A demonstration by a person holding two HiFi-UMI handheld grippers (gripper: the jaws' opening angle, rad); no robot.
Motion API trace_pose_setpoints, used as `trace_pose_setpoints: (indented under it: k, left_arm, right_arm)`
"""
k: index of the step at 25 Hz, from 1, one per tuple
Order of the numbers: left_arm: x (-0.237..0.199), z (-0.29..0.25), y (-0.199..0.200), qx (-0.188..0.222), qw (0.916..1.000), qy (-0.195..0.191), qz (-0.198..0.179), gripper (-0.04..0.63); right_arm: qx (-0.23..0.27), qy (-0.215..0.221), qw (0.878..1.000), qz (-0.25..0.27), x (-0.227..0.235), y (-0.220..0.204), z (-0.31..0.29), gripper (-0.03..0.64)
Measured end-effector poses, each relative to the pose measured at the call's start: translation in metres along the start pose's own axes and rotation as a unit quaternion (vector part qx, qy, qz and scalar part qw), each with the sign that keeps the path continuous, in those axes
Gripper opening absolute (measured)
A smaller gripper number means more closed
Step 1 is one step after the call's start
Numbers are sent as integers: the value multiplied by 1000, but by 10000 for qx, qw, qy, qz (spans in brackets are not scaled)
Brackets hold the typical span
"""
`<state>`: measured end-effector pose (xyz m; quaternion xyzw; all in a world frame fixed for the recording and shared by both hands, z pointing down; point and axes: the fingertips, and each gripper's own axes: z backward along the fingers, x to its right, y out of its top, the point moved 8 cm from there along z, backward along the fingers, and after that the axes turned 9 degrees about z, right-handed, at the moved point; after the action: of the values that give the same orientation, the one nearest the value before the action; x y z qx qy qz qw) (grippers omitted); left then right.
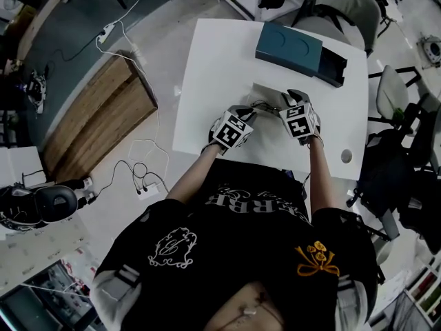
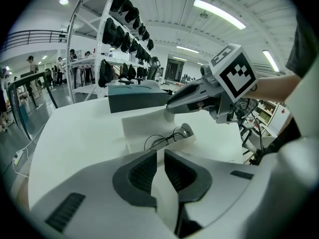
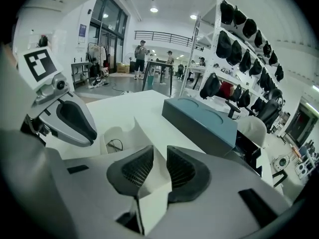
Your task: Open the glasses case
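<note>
The white glasses case [image 1: 267,92] lies open on the white table [image 1: 207,81], just ahead of both grippers. Dark-framed glasses [image 2: 167,137] lie inside it, and the right gripper view shows them [image 3: 115,145] too. My left gripper [image 2: 160,157] is shut on the near white edge of the case [image 2: 149,126], which fills the narrow gap between its pads. My right gripper [image 3: 159,158] has a raised white flap of the case [image 3: 130,133] standing between its pads, which sit apart around it. In the head view the left gripper [image 1: 253,111] and right gripper [image 1: 286,96] sit side by side at the case.
A teal box [image 1: 289,49] with a dark drawer end lies at the table's far right, close behind the case. A round hole [image 1: 346,156] is in the table's near right corner. Chairs stand beyond the right side, and cables and a wooden board lie on the floor to the left.
</note>
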<state>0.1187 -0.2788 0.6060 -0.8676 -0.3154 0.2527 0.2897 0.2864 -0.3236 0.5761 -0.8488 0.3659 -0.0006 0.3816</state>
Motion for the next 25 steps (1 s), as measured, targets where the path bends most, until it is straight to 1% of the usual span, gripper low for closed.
trace_pose_setpoints:
  k: [3, 8, 12, 17, 20, 25]
  left_arm:
    - [4, 10, -5, 26, 10000, 10, 30, 44]
    - [13, 31, -8, 297, 9993, -86, 209, 44]
    - [21, 53, -8, 496, 9985, -100, 217, 44]
    - [31, 91, -11, 929, 9952, -134, 293, 44]
    - [32, 116, -17, 1110, 9932, -118, 344, 44]
    - [37, 157, -32, 1327, 9906, -52, 322, 44]
  right_arm:
    - [178, 29, 9996, -226, -9, 1, 14, 96]
    - [475, 136, 9959, -756, -28, 7, 41, 95]
    - [767, 230, 9911, -1063, -45, 16, 60, 92]
    - [1164, 288, 9859, -1171, -73, 34, 82, 89]
    - [1415, 340, 9820, -1204, -91, 47, 95, 87]
    - [1501, 338, 9811, -1171, -124, 58, 116, 87]
